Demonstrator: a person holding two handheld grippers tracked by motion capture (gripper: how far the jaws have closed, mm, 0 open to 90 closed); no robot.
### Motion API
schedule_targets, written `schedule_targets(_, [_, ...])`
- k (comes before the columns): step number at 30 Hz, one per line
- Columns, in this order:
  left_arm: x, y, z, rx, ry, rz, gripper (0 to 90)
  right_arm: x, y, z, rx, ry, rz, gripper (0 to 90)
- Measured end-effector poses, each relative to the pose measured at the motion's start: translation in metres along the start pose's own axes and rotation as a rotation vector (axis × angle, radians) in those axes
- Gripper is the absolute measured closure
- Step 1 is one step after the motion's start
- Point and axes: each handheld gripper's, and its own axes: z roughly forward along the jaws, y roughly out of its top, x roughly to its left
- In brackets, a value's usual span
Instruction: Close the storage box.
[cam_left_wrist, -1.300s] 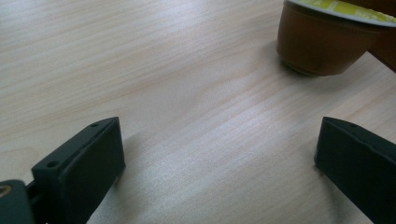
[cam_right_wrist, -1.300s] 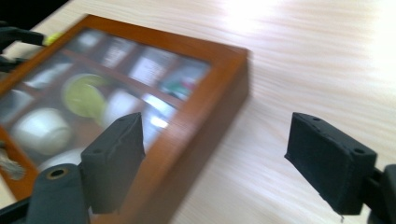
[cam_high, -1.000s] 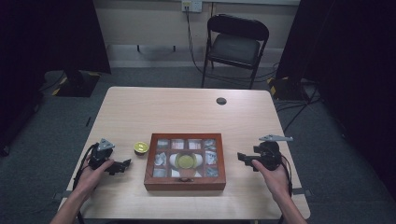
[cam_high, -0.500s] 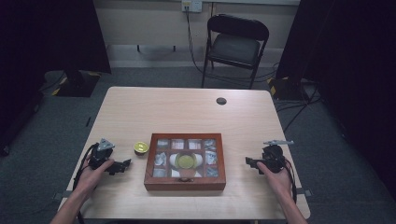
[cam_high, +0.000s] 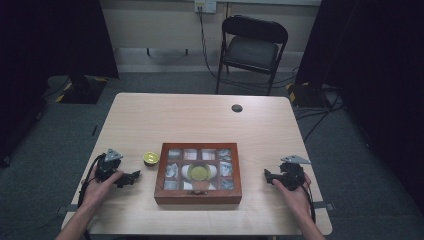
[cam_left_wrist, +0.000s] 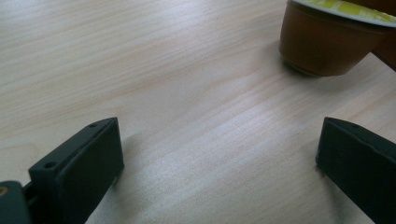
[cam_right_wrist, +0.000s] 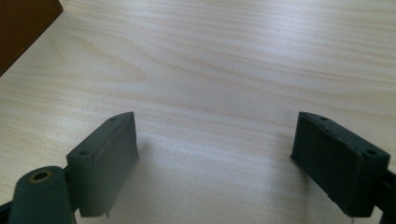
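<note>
Left gripper (cam_high: 131, 177) is resting on the table (cam_high: 200, 120), jaws spread apart and empty. Pod (cam_high: 150, 158) is sitting just ahead and to its right, beside the box (cam_high: 198, 195). Right gripper (cam_high: 269, 176), jaws also apart, is lying well off across the box, so left is nearer.

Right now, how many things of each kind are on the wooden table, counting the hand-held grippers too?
Small brown capsule with yellow-green lid, one beside the box and one lying on its glass lid: 2
Brown wooden box with glass-paned lid: 1
Small round black disc: 1
Black grippers, left gripper and right gripper: 2
Total: 6
</note>
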Motion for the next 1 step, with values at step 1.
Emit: schedule_targets(1, [-0.0002,0.0001,0.0000,0.001,0.001,-0.002,0.1,0.0003,-0.0001,-0.0001,0.000,-0.003,0.002,13.4])
